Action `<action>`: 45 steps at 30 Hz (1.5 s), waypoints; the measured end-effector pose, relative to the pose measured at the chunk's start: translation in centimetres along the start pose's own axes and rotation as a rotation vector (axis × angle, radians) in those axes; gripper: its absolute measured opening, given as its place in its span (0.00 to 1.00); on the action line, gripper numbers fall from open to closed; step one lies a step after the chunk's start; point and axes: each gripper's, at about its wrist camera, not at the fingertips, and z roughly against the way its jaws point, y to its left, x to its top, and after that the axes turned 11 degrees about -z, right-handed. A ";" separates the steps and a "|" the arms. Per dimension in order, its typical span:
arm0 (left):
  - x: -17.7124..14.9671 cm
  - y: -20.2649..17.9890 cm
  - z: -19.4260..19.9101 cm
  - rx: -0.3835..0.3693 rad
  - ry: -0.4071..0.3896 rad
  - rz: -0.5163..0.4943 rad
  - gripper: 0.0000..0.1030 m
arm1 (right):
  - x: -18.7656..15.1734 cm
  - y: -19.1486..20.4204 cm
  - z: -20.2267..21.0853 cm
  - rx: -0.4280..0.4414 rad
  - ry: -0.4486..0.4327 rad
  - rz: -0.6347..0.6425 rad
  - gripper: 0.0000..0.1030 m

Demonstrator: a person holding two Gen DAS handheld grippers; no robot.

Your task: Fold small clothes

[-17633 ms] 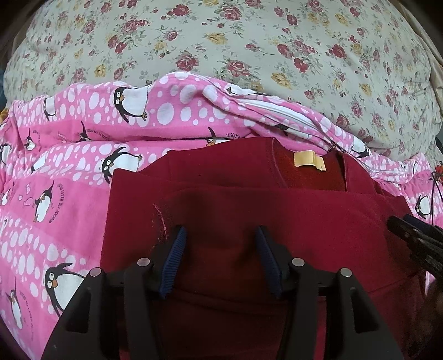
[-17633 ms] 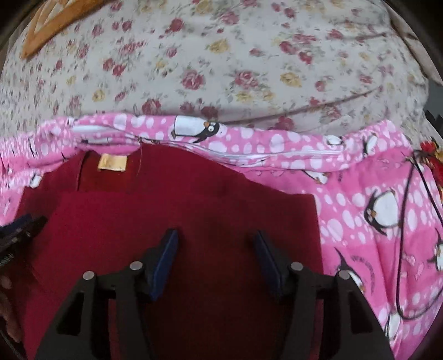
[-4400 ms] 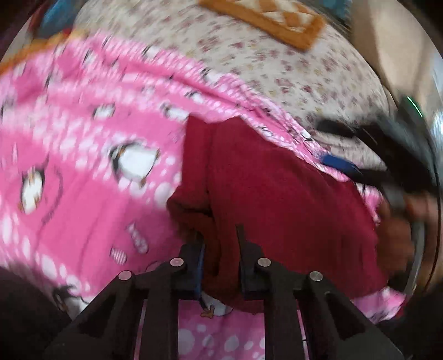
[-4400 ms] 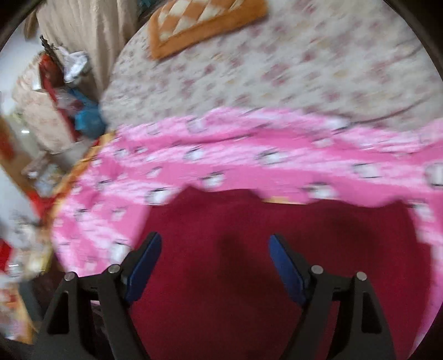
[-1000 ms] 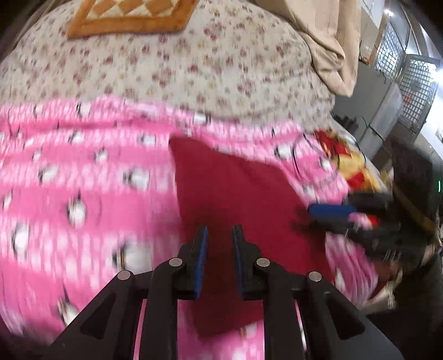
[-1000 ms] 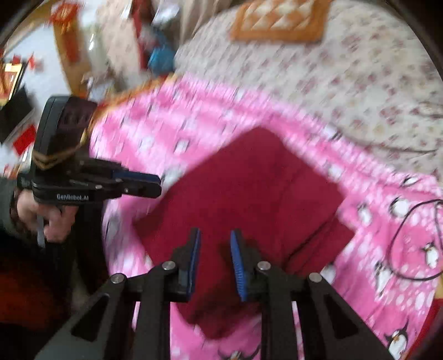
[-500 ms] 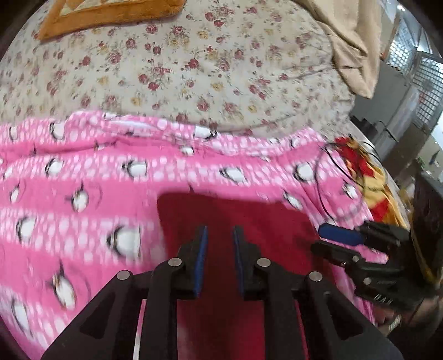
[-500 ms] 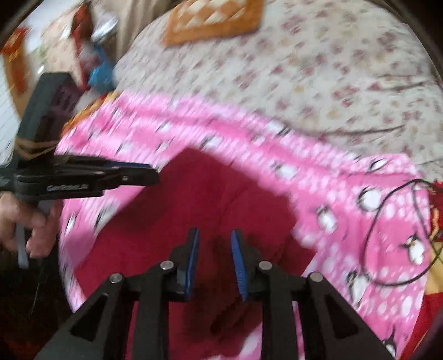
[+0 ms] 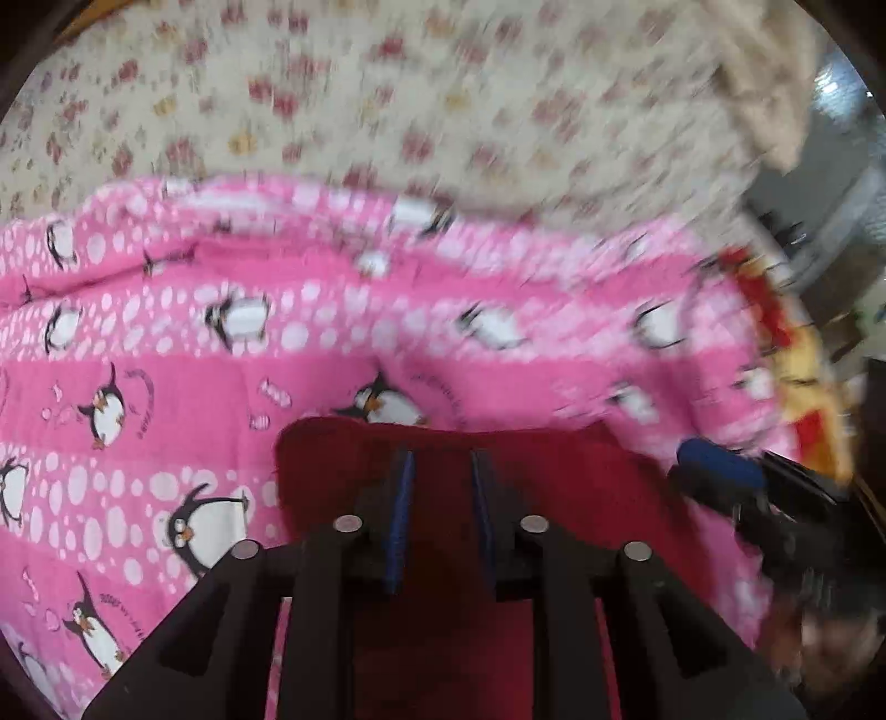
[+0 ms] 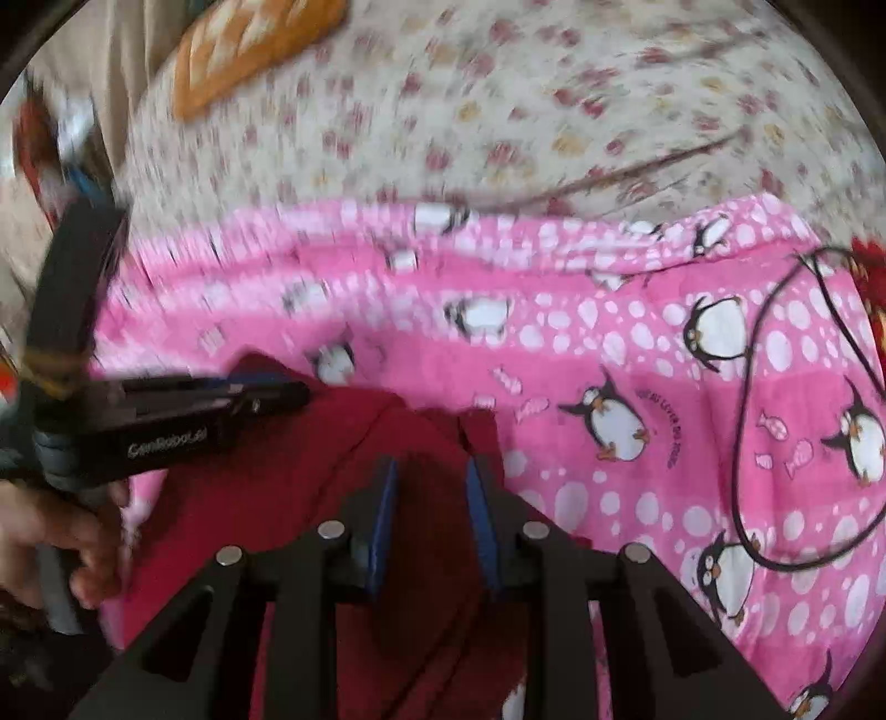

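A dark red folded garment [image 9: 559, 476] lies on the pink penguin blanket [image 9: 166, 343], low in both views. My left gripper [image 9: 441, 462] hovers over the garment's far edge. Its jaws are opening, and red cloth shows in the gap without being pinched. In the right wrist view it [image 10: 296, 394] comes in from the left over that same edge. My right gripper [image 10: 431, 468] is over the garment [image 10: 249, 498] near a raised fold, its jaws also opening, the pads clear of the cloth. It appears at the right [image 9: 686, 462] in the left wrist view.
A floral bedsheet [image 10: 554, 99] stretches beyond the blanket [image 10: 637, 343]. A black cable [image 10: 742, 443] loops over the blanket at the right. An orange cushion [image 10: 249, 39] lies far back. A person's hand [image 10: 55, 531] holds the left tool. A red and yellow cloth [image 9: 775, 310] lies at the blanket's right end.
Both grippers slid toward the near side of the bed and sank a little, so the garment's far edge now sits at their fingertips. Both pairs of jaws stand wider.
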 end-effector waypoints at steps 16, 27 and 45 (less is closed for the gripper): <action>-9.7 0.8 3.5 -0.130 -0.187 -0.114 0.42 | -5.5 -2.7 5.8 0.045 -0.082 -0.075 0.62; -9.9 2.0 2.3 -0.257 -0.118 -0.008 0.44 | -11.3 5.0 1.3 -0.025 0.054 0.475 0.61; -11.0 1.3 2.1 -0.136 -0.156 -0.006 0.56 | -8.4 -2.3 6.6 0.034 -0.198 -0.178 0.81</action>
